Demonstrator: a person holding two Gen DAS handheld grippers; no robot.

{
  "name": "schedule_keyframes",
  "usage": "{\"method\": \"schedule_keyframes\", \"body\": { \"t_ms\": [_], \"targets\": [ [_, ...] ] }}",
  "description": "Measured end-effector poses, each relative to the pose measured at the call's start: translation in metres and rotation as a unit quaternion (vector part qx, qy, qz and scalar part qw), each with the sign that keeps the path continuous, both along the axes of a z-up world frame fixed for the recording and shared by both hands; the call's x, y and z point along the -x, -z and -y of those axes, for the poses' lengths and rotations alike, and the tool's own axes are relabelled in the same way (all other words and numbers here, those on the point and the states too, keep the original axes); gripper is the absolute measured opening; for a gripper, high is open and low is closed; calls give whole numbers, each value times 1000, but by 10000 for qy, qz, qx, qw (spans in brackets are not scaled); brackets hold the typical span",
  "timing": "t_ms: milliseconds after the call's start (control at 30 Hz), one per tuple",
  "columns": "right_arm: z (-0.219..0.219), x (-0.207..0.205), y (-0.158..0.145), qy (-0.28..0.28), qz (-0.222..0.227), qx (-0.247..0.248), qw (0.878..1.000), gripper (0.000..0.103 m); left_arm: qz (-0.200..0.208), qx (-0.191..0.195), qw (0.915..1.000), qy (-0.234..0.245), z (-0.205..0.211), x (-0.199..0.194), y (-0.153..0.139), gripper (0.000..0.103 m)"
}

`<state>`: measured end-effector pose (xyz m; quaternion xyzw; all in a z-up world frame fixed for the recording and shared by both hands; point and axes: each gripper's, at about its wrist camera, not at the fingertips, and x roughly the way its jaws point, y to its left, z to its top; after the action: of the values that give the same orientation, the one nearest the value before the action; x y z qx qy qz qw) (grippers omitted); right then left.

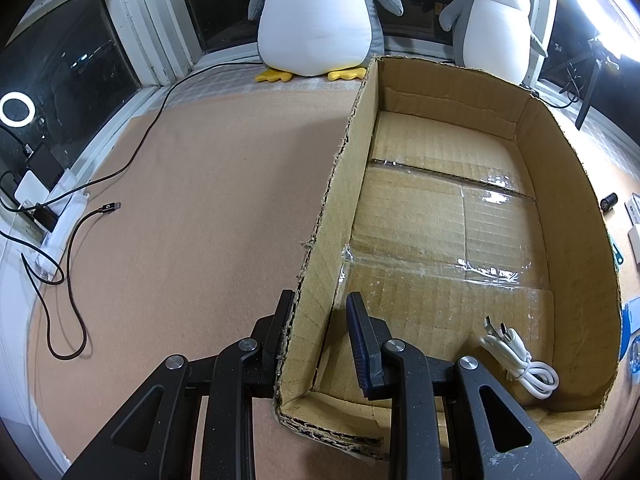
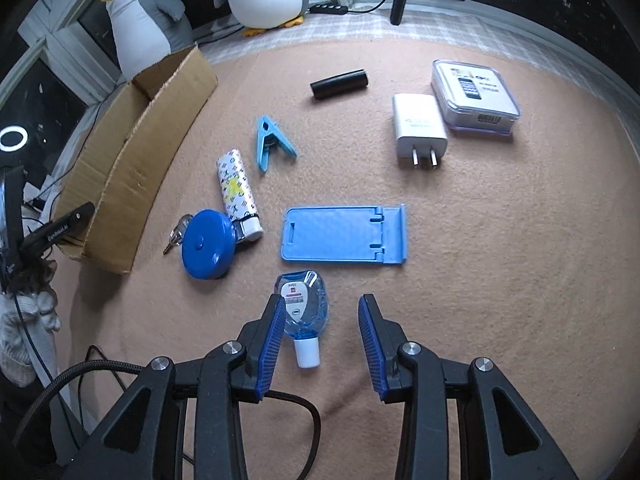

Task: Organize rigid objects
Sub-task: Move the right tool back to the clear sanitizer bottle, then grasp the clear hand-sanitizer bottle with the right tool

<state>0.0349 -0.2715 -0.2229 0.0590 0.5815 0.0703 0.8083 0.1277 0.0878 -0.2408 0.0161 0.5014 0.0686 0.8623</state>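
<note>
Cardboard is sitting between the fingers of the left gripper (image 1: pixel 320 336): the near end of the cardboard box's (image 1: pixel 332 216) left wall is running up between them, the outer finger lying against the wall's outside face and the inner finger standing a little off the inside face, so the fingers are straddling the wall rather than visibly squeezing it. Inside the box, at the near right corner, a coiled white cable (image 1: pixel 520 360) is lying on the taped floor. Left of the box, a dark cable (image 1: pixel 80 240) is trailing over the tan mat (image 1: pixel 200 200) toward a white power strip (image 1: pixel 60 224) at the edge. Beyond the box, two plush penguins (image 1: pixel 320 20) are standing along the window.

Over on the right, the right gripper (image 2: pixel 322 340) is hanging with its blue-padded fingers spread wide and holding nothing. A small hand sanitizer bottle (image 2: pixel 304 312) is lying on the mat just beside the left finger, cap pointing toward the camera. Just beyond it a blue phone stand (image 2: pixel 344 234) is lying flat. To the left, a blue round tape measure (image 2: pixel 208 244) is touching a patterned lighter (image 2: pixel 238 192), with keys (image 2: pixel 176 234) peeking out beside it. Farther on, a blue clip (image 2: pixel 270 144), a white charger plug (image 2: pixel 420 128), a black cylinder (image 2: pixel 340 84) and a clear-cased box (image 2: pixel 474 96) are lying apart from one another.
</note>
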Motion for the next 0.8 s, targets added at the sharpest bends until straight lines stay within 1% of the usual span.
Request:
{"method": "schedule_keyframes", "body": {
  "t_ms": [100,233,500,600,667,733,800],
  "targets": [
    [-9,-1,3,-134,3,148,9998,34,-3,2,10000,-1,0,0,0,28],
    [-16,-2,8,-167,0,281,9995,34,-2,1,10000,-2,0,0,0,28],
    [-32,-2,14,-411,48,786,9960,34,1,-2,10000,1,0,0,0,28],
    [-35,0,15,-450,65,860,9953,34,0,-2,10000,0,0,0,0,28],
    [-35,1,15,-456,76,880,9950,32,2,-4,10000,3,0,0,0,28],
    [-34,1,14,-467,76,893,9949,28,2,3,10000,-4,0,0,0,28],
    [-34,1,14,-476,72,882,9949,28,2,1,10000,-4,0,0,0,28]
  ]
}}
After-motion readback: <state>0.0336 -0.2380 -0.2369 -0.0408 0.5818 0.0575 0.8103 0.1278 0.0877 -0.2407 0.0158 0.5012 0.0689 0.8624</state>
